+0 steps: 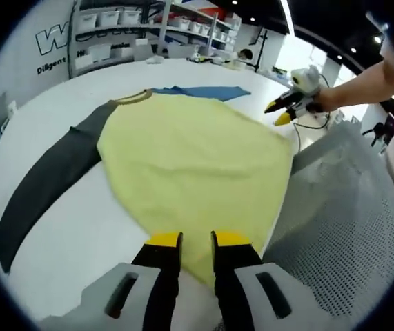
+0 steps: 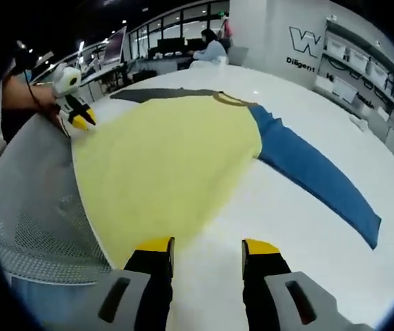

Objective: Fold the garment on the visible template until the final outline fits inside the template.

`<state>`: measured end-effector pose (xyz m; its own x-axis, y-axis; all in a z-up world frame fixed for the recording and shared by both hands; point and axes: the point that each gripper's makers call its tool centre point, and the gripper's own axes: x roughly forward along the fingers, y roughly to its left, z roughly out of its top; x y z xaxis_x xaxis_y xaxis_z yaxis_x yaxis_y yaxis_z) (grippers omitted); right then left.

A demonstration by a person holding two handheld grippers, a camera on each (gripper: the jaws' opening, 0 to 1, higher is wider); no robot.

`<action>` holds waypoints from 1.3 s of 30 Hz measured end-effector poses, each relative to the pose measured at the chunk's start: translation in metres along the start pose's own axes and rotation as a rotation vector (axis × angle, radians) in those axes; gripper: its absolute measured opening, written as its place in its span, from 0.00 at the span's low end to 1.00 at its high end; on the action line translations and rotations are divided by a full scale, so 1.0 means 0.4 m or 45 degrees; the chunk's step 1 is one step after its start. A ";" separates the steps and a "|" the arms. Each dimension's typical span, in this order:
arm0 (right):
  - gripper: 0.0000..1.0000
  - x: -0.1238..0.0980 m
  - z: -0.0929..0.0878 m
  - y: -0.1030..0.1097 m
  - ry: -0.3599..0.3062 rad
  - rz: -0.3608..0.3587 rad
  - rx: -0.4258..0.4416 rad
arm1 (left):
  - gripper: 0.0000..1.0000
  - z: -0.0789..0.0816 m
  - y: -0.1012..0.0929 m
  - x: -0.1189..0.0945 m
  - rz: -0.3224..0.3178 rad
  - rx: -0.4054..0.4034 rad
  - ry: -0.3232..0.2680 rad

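Garment (image 1: 197, 165) lay flat on white table (image 1: 79, 227), yellow body centre, dark grey sleeve (image 1: 45, 186) out toward 8 o'clock in left gripper view, blue sleeve (image 2: 317, 179) toward 4 o'clock in right gripper view. Hem edge sat at table's edge by grey mesh surface (image 1: 341, 234).

Left gripper (image 1: 197, 240) hovered over hem at 6 o'clock, jaws a bit apart, holding nothing. Right gripper (image 2: 208, 247) at 6 o'clock, jaws wider apart, empty, by hem corner.

Shelving w/ white bins (image 1: 124, 17) at 11 o'clock; contents not readable.
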<state>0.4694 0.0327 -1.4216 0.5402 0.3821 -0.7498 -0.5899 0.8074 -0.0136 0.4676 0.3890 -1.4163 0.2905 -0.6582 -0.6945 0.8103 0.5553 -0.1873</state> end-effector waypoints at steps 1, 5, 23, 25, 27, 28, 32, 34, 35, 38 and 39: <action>0.34 -0.002 0.000 -0.010 -0.001 -0.011 0.005 | 0.19 0.002 0.000 0.001 0.000 -0.002 -0.003; 0.35 -0.010 0.013 -0.055 -0.044 -0.069 0.075 | 0.28 0.029 0.000 0.005 0.007 -0.041 -0.071; 0.33 -0.061 0.003 -0.391 -0.181 -0.488 0.503 | 0.68 0.099 -0.027 0.005 0.054 -0.012 -0.238; 0.32 -0.066 -0.008 -0.427 -0.172 -0.530 0.528 | 0.71 0.111 -0.031 0.005 0.052 -0.003 -0.262; 0.31 -0.073 -0.021 -0.474 -0.168 -0.578 0.572 | 0.72 0.118 -0.030 0.005 0.058 -0.002 -0.269; 0.30 -0.075 -0.024 -0.488 -0.175 -0.597 0.603 | 0.73 0.123 -0.029 0.004 0.064 0.003 -0.279; 0.30 -0.090 -0.047 -0.540 -0.166 -0.675 0.684 | 0.74 0.136 -0.028 0.001 0.079 0.017 -0.292; 0.29 -0.095 -0.061 -0.560 -0.154 -0.707 0.720 | 0.74 0.142 -0.026 -0.001 0.090 0.019 -0.300; 0.29 -0.099 -0.069 -0.576 -0.160 -0.728 0.756 | 0.74 0.142 -0.024 -0.001 0.096 0.018 -0.298; 0.29 -0.100 -0.089 -0.599 -0.157 -0.754 0.825 | 0.74 0.143 -0.025 -0.004 0.108 0.016 -0.297; 0.28 -0.101 -0.099 -0.609 -0.153 -0.771 0.856 | 0.73 0.143 -0.026 -0.004 0.111 0.017 -0.298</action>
<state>0.5676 -0.1973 -1.4142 0.7248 -0.1781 -0.6655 0.2683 0.9627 0.0345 0.4880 0.3554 -1.3734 0.4681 -0.7088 -0.5278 0.7832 0.6093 -0.1236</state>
